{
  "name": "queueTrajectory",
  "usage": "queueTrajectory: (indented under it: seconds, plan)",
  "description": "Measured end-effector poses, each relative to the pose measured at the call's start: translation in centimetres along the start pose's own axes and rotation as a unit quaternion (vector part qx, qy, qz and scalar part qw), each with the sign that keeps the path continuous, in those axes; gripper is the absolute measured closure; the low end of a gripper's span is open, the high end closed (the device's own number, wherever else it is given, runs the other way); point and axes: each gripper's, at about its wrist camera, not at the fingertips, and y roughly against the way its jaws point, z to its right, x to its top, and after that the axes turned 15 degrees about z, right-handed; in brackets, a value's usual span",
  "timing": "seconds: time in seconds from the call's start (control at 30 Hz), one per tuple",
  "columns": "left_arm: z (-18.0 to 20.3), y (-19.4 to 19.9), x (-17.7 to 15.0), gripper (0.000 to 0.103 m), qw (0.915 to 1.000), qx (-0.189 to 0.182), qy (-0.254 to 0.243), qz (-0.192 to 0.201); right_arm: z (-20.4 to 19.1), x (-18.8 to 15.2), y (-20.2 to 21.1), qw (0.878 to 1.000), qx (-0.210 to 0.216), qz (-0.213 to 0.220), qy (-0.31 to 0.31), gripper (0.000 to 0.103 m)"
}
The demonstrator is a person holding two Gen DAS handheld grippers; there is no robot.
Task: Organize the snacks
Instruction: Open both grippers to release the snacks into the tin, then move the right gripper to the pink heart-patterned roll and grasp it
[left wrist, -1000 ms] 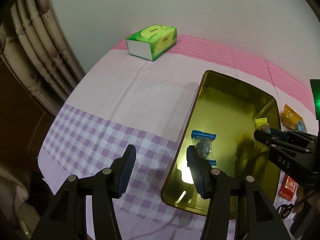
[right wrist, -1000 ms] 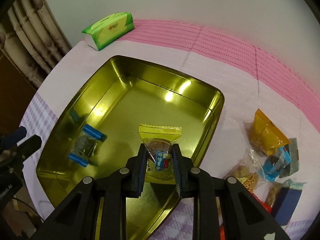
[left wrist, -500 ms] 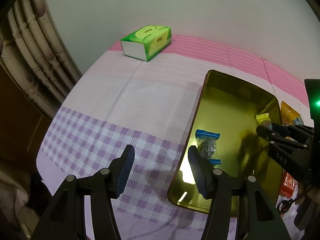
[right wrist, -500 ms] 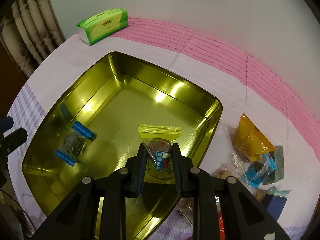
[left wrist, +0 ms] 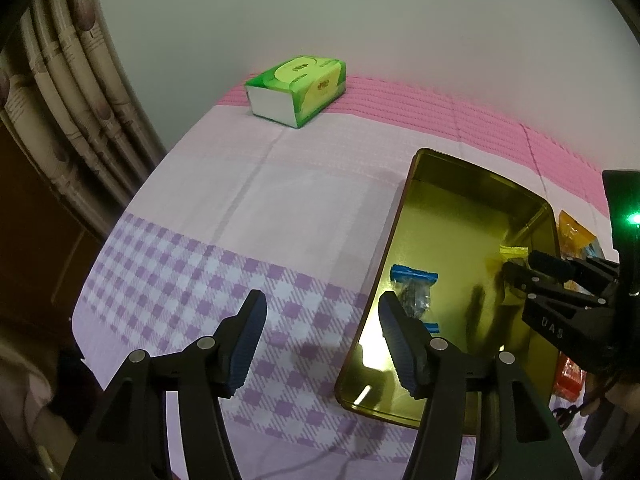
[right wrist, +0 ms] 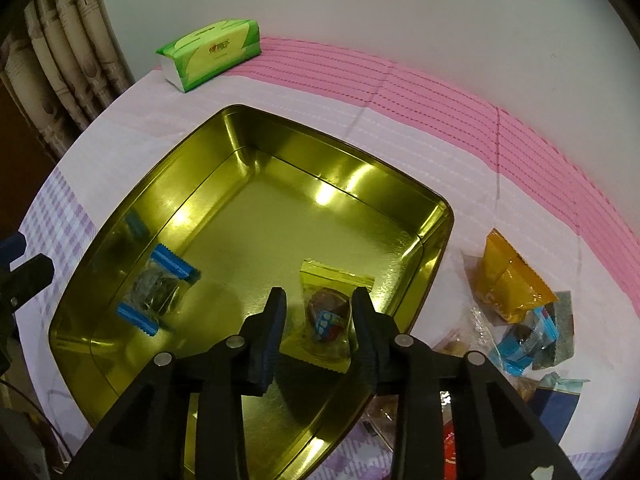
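Right gripper [right wrist: 318,314] is hanging over the near end of the gold tin [right wrist: 168,184], jaws parted and gripping nothing; the yellow-wrapped snack [right wrist: 330,316] is lying on the tin floor between the two fingers, close to the right one, can't tell if it's touching the pad. The blue-ended snack [right wrist: 158,290] is sitting inside the tin too, near its left wall, well apart from the yellow one. Left gripper [left wrist: 320,336] is hovering over the purple-checked part of the cloth on the counter [left wrist: 280,184], just left of the tin's long edge, jaws wide open and holding nothing. From the left wrist view the right gripper [left wrist: 520,266] is showing at the frame's right side over the tin, with the yellow wrapper edge just peeking past its tip. The remaining snack pile [right wrist: 516,320] is lying on the cloth right of the tin: an orange packet [right wrist: 506,284], a blue-wrapped piece, a few clear-wrapped ones, partly hidden by the gripper. A green tissue pack [right wrist: 210,52] is sitting at the far edge of the counter by the wall, with the curtain [left wrist: 68,112] off to the left.
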Motion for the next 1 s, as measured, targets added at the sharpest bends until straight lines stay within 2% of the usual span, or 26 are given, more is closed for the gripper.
queueTrajectory:
  seconds: [0.17,0.23,0.3,0.53,0.67,0.8,1.0]
  plan:
    - [-0.4,-0.1,0.1,0.043,1.0,0.004,0.007,-0.001,-0.2,-0.1,0.4,1.0,0.017,0.001,-0.01,0.061]
    - [-0.5,-0.1,0.1,0.043,0.9999,0.008,0.008,0.0,-0.3,-0.1,1.0,1.0,0.023,0.008,-0.011,0.053]
    - [-0.6,-0.1,0.0,0.043,0.9999,0.007,0.011,0.0,-0.5,0.0,2.0,0.999,0.029,0.021,-0.011,0.049]
    - [-0.4,-0.2,-0.1,0.043,0.9999,0.008,0.007,0.0,0.8,-0.5,6.2,0.998,0.038,0.053,-0.023,0.049]
    - [0.1,-0.1,-0.3,0.043,1.0,0.007,-0.005,0.002,3.7,-1.8,8.8,0.997,0.011,0.065,-0.029,0.049]
    - [0.8,0.2,-0.5,0.043,0.9999,0.005,-0.016,0.004,8.3,-3.5,10.9,0.996,-0.03,0.065,-0.051,0.049]
    - [2.6,1.0,-0.5,0.043,0.9991,-0.002,-0.04,0.013,14.9,-7.2,12.7,0.99,-0.092,0.045,-0.094,0.049]
